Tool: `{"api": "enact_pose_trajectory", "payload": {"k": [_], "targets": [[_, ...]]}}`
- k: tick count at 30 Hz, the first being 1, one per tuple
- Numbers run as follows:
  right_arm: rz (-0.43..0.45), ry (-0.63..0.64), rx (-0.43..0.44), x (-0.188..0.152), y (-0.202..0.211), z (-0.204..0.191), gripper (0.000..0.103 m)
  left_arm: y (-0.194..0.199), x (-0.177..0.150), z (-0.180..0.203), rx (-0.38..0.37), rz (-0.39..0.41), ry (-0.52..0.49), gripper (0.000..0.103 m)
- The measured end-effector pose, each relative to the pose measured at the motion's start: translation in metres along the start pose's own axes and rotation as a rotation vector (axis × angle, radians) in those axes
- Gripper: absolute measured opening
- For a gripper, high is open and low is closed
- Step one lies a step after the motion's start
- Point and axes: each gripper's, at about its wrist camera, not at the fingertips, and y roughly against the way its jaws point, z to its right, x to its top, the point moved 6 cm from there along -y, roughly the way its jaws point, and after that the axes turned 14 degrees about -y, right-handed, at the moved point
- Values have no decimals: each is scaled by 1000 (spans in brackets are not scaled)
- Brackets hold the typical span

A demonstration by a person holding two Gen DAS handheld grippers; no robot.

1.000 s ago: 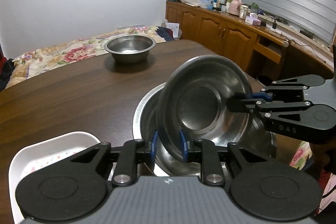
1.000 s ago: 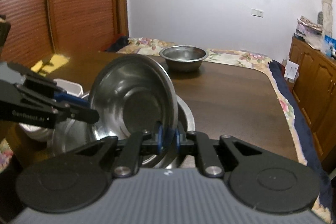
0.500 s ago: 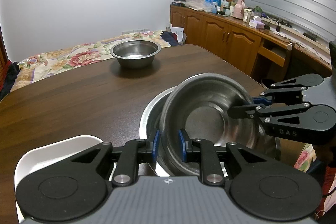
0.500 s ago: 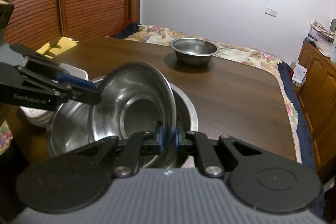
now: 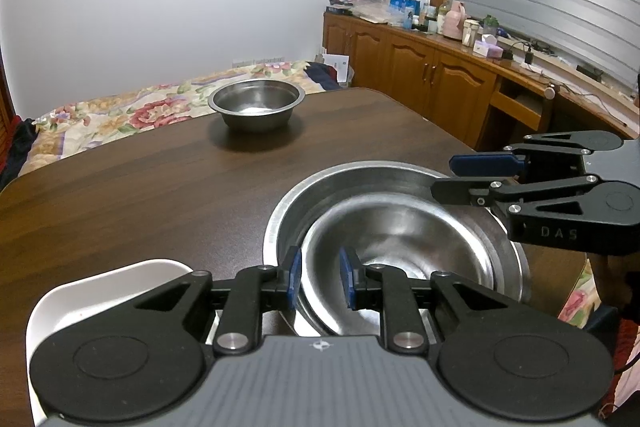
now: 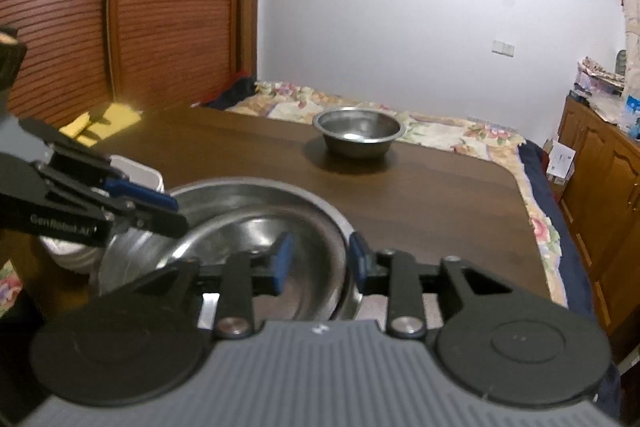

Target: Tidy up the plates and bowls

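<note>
The left claw (image 5: 319,277) points forward and somewhat downward over the near edge of the dark wooden counter (image 5: 140,187), its two blue pads (image 5: 295,277) set on either side of the near rim of the smaller steel bowl (image 5: 400,247). The gap between them is narrow, but there is visible space between the pads and the rim, so whether they are pinching it cannot be told. That smaller bowl sits nested inside the big steel bowl (image 5: 288,211), which lies directly ahead of the left claw and slightly to its right. The right claw (image 6: 320,263) also angles downward, coming at the same pair of bowls from the opposite side. Its jaws have just been opening and now stand spread, the nested bowls' rims between the fingertips (image 6: 282,259) with clear space either side, so nothing is pinched. Seen from the left claw's camera, the right claw reaches in from the right, above the far rim of the big bowl. A third bowl (image 5: 256,103) stands alone well ahead of both claws, near the far edge of the counter. A white dish (image 5: 100,287) lies just left of the left claw, beside the big bowl. Beyond the counter a flowered bed (image 5: 120,111) runs along the wall.
</note>
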Motion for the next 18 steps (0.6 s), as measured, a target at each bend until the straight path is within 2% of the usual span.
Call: {"api": "enact_pose_trajectory", "payload": {"k": [3,12,18], "targets": [[15,-10,-1,2,2,1,34,4,3,-2,6,16,4,23],[67,-41,7,15,8,4,34,13,22,-13,35,73,6,35],[86,25,-18,47,0,15,34,8,48,-36,76,107,-22,43]]}}
